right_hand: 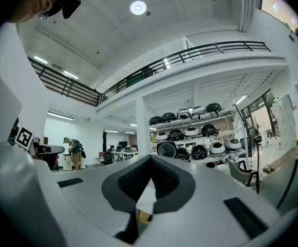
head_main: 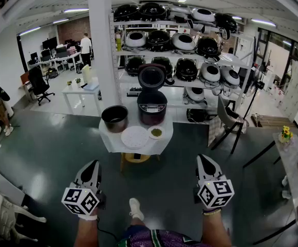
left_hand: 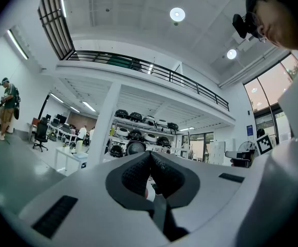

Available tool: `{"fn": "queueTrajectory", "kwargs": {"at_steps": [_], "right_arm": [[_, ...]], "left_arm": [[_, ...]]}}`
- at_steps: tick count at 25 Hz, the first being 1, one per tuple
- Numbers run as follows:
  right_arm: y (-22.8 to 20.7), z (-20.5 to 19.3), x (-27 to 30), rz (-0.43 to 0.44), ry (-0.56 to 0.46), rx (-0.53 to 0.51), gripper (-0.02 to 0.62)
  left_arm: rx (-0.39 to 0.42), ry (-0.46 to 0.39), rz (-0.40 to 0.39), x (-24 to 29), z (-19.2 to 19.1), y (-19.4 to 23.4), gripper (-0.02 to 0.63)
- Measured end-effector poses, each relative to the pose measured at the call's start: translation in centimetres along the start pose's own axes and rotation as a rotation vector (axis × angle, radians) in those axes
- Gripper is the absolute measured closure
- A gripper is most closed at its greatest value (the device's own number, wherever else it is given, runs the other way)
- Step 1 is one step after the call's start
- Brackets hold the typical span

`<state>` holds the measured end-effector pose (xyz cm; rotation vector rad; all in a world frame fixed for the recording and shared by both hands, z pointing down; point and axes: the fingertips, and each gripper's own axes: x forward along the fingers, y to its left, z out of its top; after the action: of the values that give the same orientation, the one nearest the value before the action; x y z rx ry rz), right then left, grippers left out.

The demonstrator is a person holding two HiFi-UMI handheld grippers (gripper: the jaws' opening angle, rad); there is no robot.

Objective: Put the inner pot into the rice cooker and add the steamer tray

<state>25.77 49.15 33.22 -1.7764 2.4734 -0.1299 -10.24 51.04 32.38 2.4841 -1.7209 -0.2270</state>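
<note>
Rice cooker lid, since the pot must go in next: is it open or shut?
Open. In the head view the lid stands raised above the rice cooker, and the inner pot sits outside, beside it.

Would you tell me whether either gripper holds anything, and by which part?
Nothing is held: the left gripper and the right gripper are both shut and empty.

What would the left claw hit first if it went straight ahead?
The shut left claw would likely reach the white-clothed table near the inner pot; depth is unclear.
</note>
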Motion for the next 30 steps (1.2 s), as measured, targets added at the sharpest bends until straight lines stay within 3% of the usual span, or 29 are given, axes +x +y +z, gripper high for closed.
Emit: {"fn": "queueTrajectory", "kwargs": {"at_steps": [17, 30], "right_arm": [[-0.7, 1.1, -0.4, -0.024, -0.023, -0.008, 0.592], [-0.9, 0.8, 2.9, 0.037, -0.031, 0.047, 0.591]], "left_arm": [[0.017, 0.012, -0.038, 2.3, 0.0, -1.3, 0.584], [0.021, 0.048, -0.018, 6.1, -0.9, 1.6, 0.584]]}}
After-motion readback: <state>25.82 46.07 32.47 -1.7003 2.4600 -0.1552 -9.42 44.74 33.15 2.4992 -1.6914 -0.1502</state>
